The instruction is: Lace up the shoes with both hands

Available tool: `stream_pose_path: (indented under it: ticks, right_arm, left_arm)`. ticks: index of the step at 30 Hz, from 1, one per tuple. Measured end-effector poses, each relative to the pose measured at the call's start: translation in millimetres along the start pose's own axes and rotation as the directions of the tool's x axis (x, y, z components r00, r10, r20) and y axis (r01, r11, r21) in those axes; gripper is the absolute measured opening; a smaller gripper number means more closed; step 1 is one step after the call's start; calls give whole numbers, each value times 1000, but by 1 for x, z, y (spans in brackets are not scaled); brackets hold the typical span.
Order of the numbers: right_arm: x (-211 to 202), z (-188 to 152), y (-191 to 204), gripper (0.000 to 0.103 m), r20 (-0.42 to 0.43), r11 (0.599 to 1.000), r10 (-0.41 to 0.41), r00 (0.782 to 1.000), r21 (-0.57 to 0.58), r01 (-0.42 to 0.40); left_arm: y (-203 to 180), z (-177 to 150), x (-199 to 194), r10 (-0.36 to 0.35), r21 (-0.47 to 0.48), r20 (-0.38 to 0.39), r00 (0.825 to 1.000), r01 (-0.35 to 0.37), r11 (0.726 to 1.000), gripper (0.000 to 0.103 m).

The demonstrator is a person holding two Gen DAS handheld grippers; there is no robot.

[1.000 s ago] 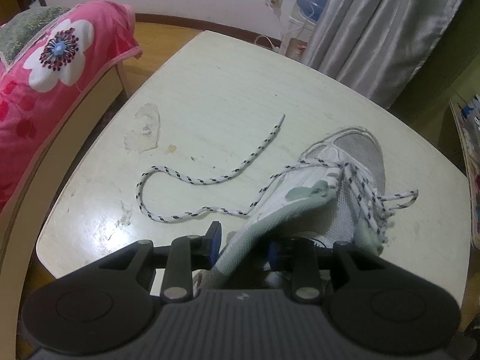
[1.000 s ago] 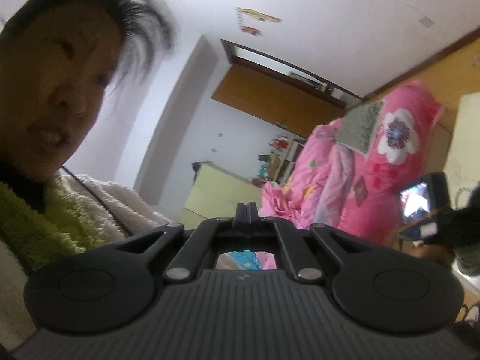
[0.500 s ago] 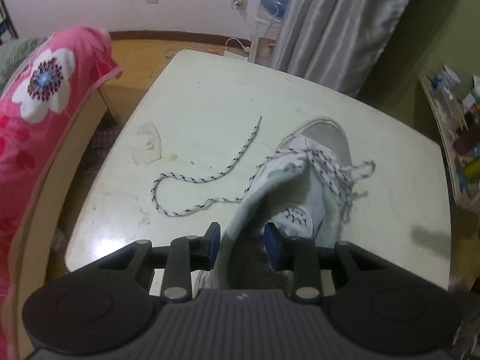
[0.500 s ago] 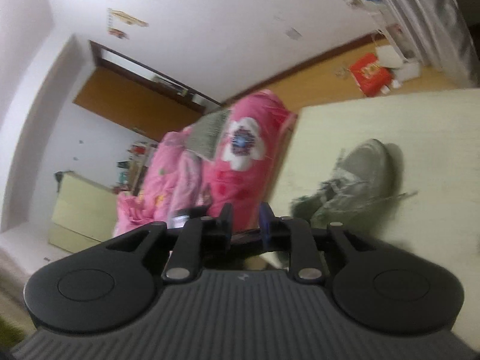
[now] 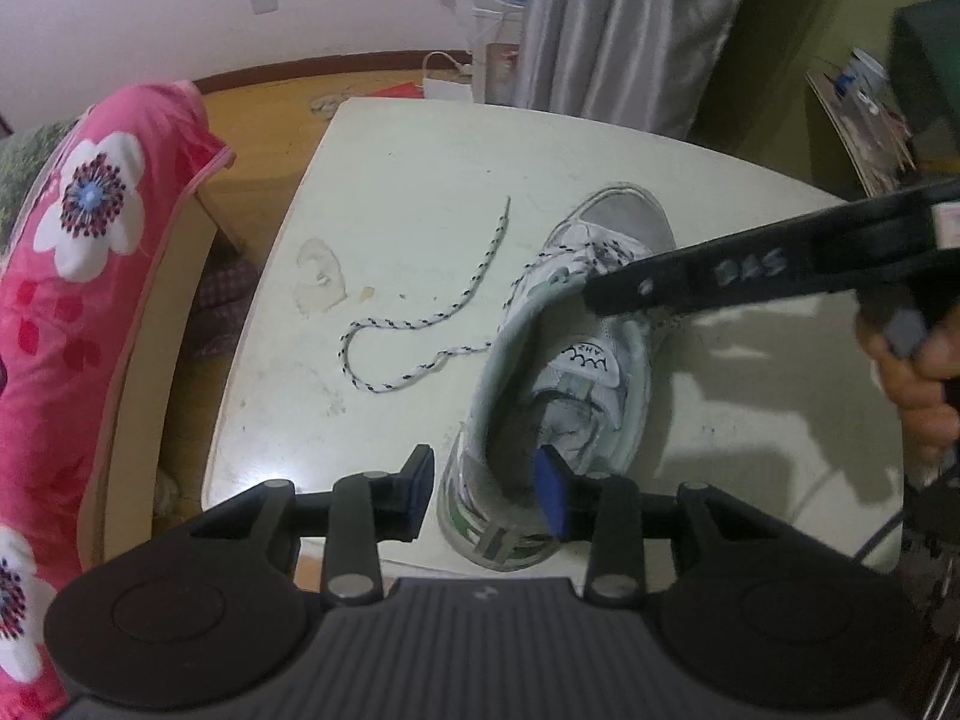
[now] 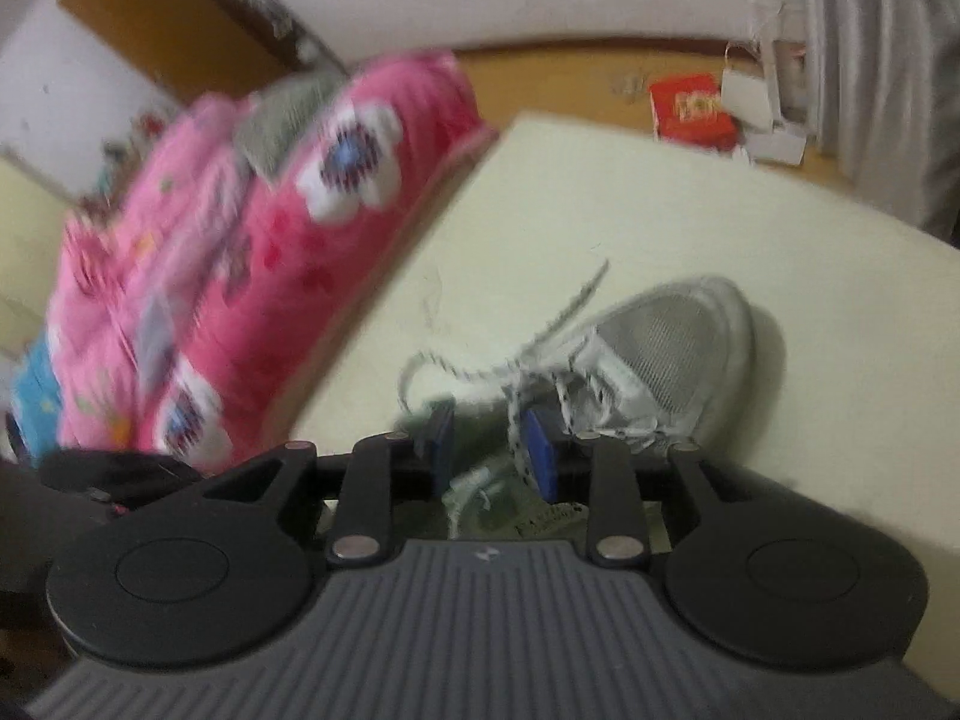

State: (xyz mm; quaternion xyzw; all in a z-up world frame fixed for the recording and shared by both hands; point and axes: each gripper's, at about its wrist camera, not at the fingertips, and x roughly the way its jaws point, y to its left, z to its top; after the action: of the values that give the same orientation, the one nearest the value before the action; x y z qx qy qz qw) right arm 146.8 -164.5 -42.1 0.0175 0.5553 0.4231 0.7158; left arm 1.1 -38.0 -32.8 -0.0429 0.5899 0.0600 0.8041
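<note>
Left claw [image 5: 485, 492] opening, off the shoe [image 5: 561, 372] collar; right claw [image 6: 489, 450] now opening over it.

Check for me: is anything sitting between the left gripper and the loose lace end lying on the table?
Yes, partly. The left gripper straddles the collar of the shoe, which sits between its opening fingers. The loose lace end lies beyond on the table, left of the shoe, with nothing on it. The right gripper reaches in over the tongue.

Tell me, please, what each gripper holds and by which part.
Nothing is gripped. The left gripper straddles the shoe heel, jaws opening; the right gripper, also opening, is over the laces.
</note>
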Motion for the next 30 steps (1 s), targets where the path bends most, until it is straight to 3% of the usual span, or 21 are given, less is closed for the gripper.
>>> stream_pose_path:
  ticks: [2, 3, 5, 8, 11, 13, 15, 18, 21, 23, 24, 25, 26, 27, 30]
  right_arm:
    - [4, -1, 6, 19, -19, 999, -24, 1000, -30, 24]
    - [3, 0, 8, 4, -20, 999, -36, 999, -37, 35]
    - [-6, -1, 9, 2, -3, 1000, -29, 1000, 6, 29]
    - [-27, -9, 5, 2, 50, 987, 18, 999, 159, -26]
    - [-63, -29, 4, 2, 124, 947, 37, 992, 313, -75]
    - [-89, -46, 6, 2, 223, 902, 77, 972, 400, -164]
    - [-117, -66, 12, 2, 374, 830, 136, 917, 463, -312]
    - [-149, -87, 29, 2, 559, 745, 130, 819, 489, -453]
    - [-173, -105, 49, 2, 750, 691, 94, 654, 424, -585]
    - [-180, -114, 59, 2, 832, 672, 88, 548, 356, -649]
    - [-182, -118, 63, 2, 862, 663, 84, 500, 326, -674]
    - [-182, -121, 65, 2, 881, 655, 77, 467, 308, -690]
    - [-182, -124, 66, 2, 894, 649, 67, 443, 298, -700]
    - [-180, -126, 67, 2, 895, 649, 50, 444, 309, -695]
    - [-175, -133, 60, 2, 873, 643, 0, 488, 374, -668]
  left_arm:
    - [3, 4, -1, -7, 38, 4, 1000, 7, 999, 40]
    - [4, 5, -1, -10, 54, 5, 1000, 10, 998, 40]
    - [7, 10, -1, -30, 89, 8, 1000, 29, 996, 41]
    - [11, 17, 1, -69, 153, 21, 997, 65, 986, 41]
    - [11, 25, 8, -103, 233, 25, 994, 95, 968, 41]
    - [9, 29, 14, -119, 290, 28, 992, 106, 951, 41]
    - [7, 32, 17, -141, 335, 29, 990, 124, 934, 41]
    - [5, 35, 20, -173, 401, 26, 985, 148, 904, 41]
    - [1, 37, 28, -188, 460, 18, 982, 159, 874, 41]
    - [-5, 36, 36, -188, 496, 8, 982, 159, 853, 39]
    - [-8, 37, 41, -182, 508, 1, 983, 156, 847, 38]
    - [-11, 37, 46, -172, 515, -6, 985, 151, 844, 38]
    - [-13, 38, 50, -165, 515, -14, 986, 149, 844, 37]
    - [-16, 39, 53, -159, 515, -22, 987, 147, 844, 36]
    - [-21, 42, 59, -149, 511, -34, 988, 146, 847, 36]
